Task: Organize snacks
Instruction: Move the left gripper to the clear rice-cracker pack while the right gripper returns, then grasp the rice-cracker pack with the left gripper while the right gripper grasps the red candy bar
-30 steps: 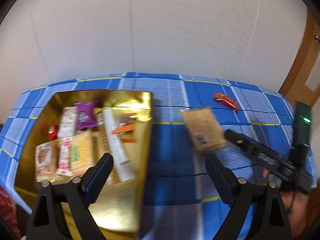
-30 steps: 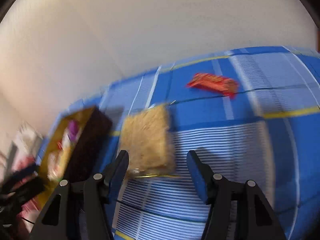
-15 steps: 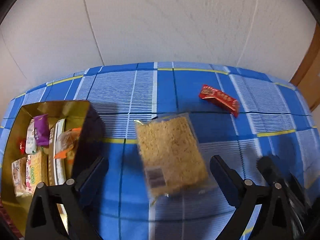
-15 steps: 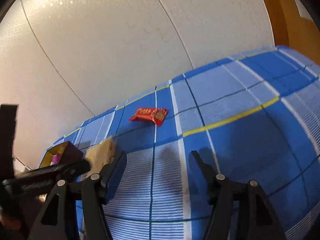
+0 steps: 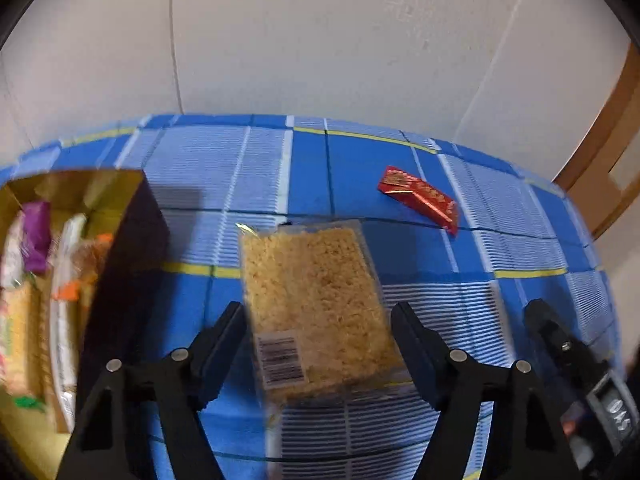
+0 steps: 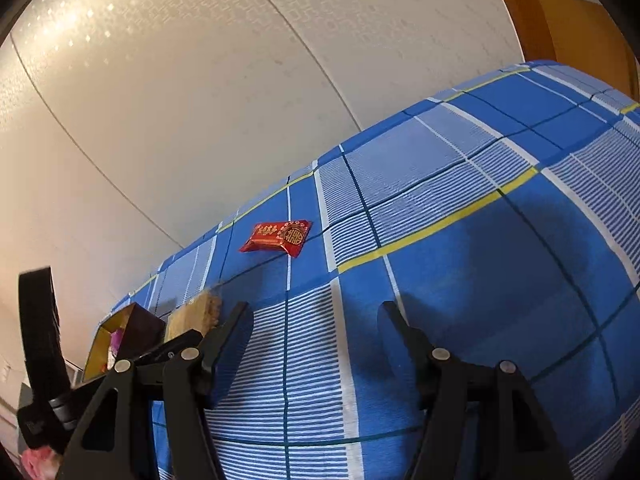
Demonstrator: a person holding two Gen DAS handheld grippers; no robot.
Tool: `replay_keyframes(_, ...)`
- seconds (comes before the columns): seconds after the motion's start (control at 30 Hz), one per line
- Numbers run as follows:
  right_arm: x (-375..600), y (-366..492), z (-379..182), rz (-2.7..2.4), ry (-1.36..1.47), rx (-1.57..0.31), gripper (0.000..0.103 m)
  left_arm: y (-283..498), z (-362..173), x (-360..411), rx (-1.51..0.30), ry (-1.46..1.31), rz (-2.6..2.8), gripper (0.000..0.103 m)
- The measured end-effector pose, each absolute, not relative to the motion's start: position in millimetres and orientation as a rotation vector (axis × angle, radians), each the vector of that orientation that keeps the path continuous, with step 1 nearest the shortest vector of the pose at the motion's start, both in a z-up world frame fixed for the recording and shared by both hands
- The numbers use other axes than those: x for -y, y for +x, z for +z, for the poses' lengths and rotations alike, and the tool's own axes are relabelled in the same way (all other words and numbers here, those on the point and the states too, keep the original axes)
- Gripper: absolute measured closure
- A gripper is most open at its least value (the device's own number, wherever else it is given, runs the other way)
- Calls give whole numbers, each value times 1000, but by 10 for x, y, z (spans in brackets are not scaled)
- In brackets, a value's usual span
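Note:
A clear-wrapped block of dry noodles (image 5: 316, 304) lies flat on the blue checked cloth, with its barcode end toward me. My left gripper (image 5: 320, 320) is open, with the near part of the pack between its fingers. A gold box (image 5: 76, 192) holding several snacks stands at the left. A red packet (image 5: 418, 198) lies farther back on the right. My right gripper (image 6: 314, 318) is open and empty above bare cloth; the red packet (image 6: 278, 237) lies ahead of it, and the noodle pack (image 6: 196, 314) and gold box (image 6: 120, 320) sit to its left.
The table (image 5: 460, 280) ends at a white wall behind. A wooden door frame (image 5: 600, 152) stands at the far right. The right gripper's body (image 5: 572, 364) shows at the lower right of the left wrist view. The left gripper's body (image 6: 44, 356) shows at the left of the right wrist view.
My left gripper has swung right from the gold box and moved in over the noodle pack. My right gripper has left the pack and turned right toward bare cloth.

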State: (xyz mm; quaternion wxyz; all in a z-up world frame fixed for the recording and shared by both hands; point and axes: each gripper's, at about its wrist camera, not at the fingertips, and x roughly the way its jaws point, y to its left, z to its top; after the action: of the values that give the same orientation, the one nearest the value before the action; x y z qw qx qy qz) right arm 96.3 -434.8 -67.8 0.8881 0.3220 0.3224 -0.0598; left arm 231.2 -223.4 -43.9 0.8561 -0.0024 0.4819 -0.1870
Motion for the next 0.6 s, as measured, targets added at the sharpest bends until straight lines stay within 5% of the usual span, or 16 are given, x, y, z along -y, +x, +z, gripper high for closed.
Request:
replay_keyframes(0.2, 4353, 948, -660, -141, 658, -664, 38, 2396, -477, 2325, -1051, -2, -379, 17)
replay_keyframes(0.27, 4351, 947, -671, -149, 653, -671, 37, 2366, -512, 2369, -1036, 49, -371, 25)
replay_keyframes(0.6, 4285, 1013, -686, -125, 612, -696, 37, 2172, -619, 2178, -881, 118, -382, 26)
